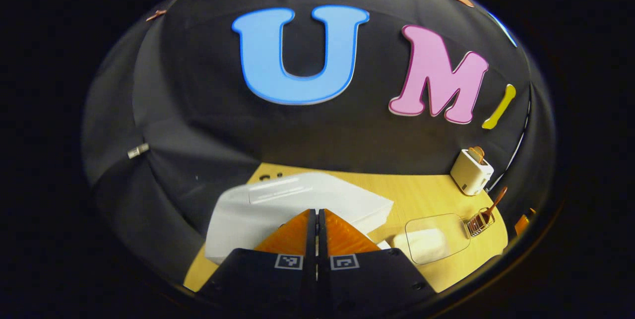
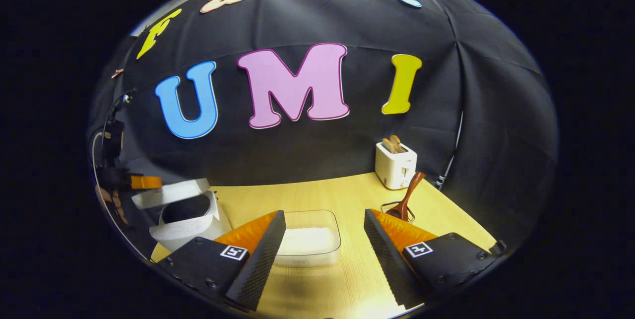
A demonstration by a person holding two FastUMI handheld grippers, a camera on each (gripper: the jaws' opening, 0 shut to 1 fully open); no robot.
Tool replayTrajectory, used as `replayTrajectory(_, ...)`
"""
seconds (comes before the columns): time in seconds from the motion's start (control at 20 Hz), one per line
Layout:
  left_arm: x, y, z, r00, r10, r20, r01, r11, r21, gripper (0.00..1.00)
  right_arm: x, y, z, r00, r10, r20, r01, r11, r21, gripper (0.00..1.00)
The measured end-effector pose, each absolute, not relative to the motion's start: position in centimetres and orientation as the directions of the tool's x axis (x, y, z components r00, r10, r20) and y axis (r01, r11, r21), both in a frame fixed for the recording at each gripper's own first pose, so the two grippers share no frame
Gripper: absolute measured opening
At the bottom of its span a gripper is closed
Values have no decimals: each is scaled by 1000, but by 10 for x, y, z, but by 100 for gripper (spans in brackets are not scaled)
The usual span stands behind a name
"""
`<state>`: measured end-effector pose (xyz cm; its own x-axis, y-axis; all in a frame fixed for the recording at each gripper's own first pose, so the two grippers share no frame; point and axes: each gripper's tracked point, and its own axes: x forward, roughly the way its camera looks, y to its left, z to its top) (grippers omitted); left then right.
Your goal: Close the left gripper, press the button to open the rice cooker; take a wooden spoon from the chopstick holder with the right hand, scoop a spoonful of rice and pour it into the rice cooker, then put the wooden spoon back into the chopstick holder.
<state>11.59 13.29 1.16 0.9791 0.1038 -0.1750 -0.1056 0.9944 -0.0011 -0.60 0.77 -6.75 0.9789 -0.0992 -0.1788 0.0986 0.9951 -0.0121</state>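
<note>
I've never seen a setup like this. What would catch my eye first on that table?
Probably the white rice cooker at the table's left end, its lid standing open, with the closed left tongs right over that lid. Mid-table sits a clear plastic tub of white rice, framed by the open right tongs. Farther right, a brown wooden spoon leans in a wire holder before a white toaster.

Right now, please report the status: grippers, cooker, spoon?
Left gripper shut, at rice cooker; lid up. Right gripper open, empty. Wooden spoon in holder. Nothing blocks the spoon.
</note>
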Motion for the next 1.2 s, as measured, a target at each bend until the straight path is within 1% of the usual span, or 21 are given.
replayTrajectory(0.1,112,133,35,991,79,-111,-78,997,14,6,-10,5,-65,976,-137,-167,136,991,-18,98)
replayTrajectory(0.2,103,125,41,995,22,-97,-24,1000,-15,5,-13,3,-60,975,-167,-150,164,986,-31,98)
replayTrajectory(0.35,93,125,39,996,0,-86,-4,999,-52,5,-11,-1,-51,974,-184,-134,181,983,-36,99)
replayTrajectory(0.6,75,93,18,997,11,-77,-25,985,-171,5,3,-17,-45,981,-154,-115,152,988,-25,99)
replayTrajectory(0.7,64,65,19,998,-20,-53,9,980,-198,7,12,-28,-46,982,-145,-125,145,989,-12,99)
replayTrajectory(0.8,56,43,19,998,-49,-34,42,979,-201,13,23,-44,-43,982,-142,-123,142,990,-4,99)
replayTrajectory(0.85,53,38,18,998,-37,-41,29,981,-190,19,29,-55,-44,982,-144,-125,145,989,0,99)
replayTrajectory(1.0,48,20,12,998,-18,-62,6,982,-188,20,42,-83,-44,979,-156,-131,160,987,24,99)
replayTrajectory(1.1,44,5,9,997,-35,-70,20,979,-204,22,52,-105,-44,978,-165,-126,170,985,24,98)
replayTrajectory(1.15,41,-6,8,996,-61,-72,45,976,-211,31,57,-117,-46,976,-175,-131,178,984,18,98)
replayTrajectory(1.2,38,-17,7,994,-90,-69,73,973,-219,36,63,-131,-50,973,-183,-139,187,982,13,99)
